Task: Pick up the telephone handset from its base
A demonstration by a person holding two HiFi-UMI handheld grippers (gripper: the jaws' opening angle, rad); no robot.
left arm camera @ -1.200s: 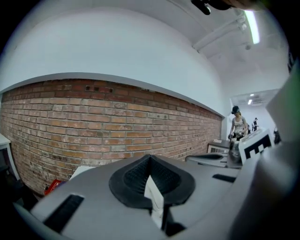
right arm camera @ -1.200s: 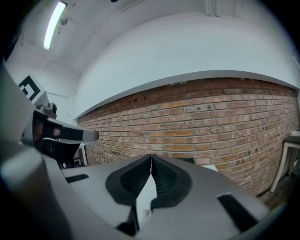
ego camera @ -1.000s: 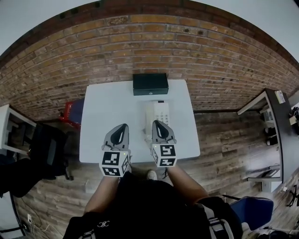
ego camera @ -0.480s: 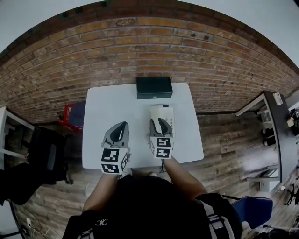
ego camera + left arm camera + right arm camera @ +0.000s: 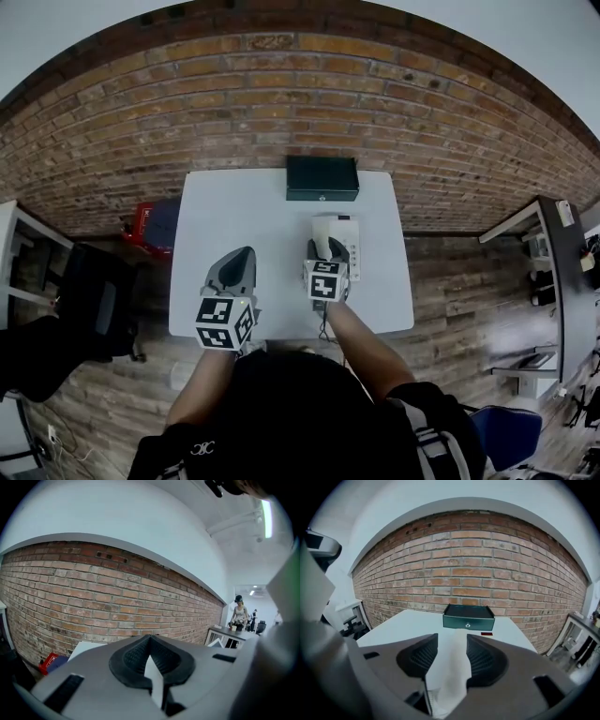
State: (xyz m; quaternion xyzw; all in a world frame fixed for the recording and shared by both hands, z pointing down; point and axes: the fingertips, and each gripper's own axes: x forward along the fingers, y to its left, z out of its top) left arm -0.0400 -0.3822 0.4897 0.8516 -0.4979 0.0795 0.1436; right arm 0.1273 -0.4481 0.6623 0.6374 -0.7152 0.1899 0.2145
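The white telephone point(image 5: 349, 236) lies on the right half of a white table point(image 5: 244, 216), its handset point(image 5: 323, 231) along its left side. My right gripper point(image 5: 327, 247) hangs low over the handset's near end and points down at it. Its jaws are opening. In the right gripper view the white handset point(image 5: 449, 667) shows in the gap between the two dark pads point(image 5: 423, 657), which do not press on it. My left gripper point(image 5: 246, 253) hovers over the table's left half, shut and empty; in its own view its fingertips point(image 5: 150, 638) meet.
A dark green box point(image 5: 322, 178) with a round lock point(image 5: 468, 625) stands at the table's back edge against the brick wall. A small red tag point(image 5: 486, 633) lies in front of it. A red crate point(image 5: 155, 223) sits on the floor left. A person point(image 5: 240, 616) stands far off.
My right gripper has moved forward and down onto the telephone, and its jaws have gone from shut to apart. The left gripper has drifted a little across the table.
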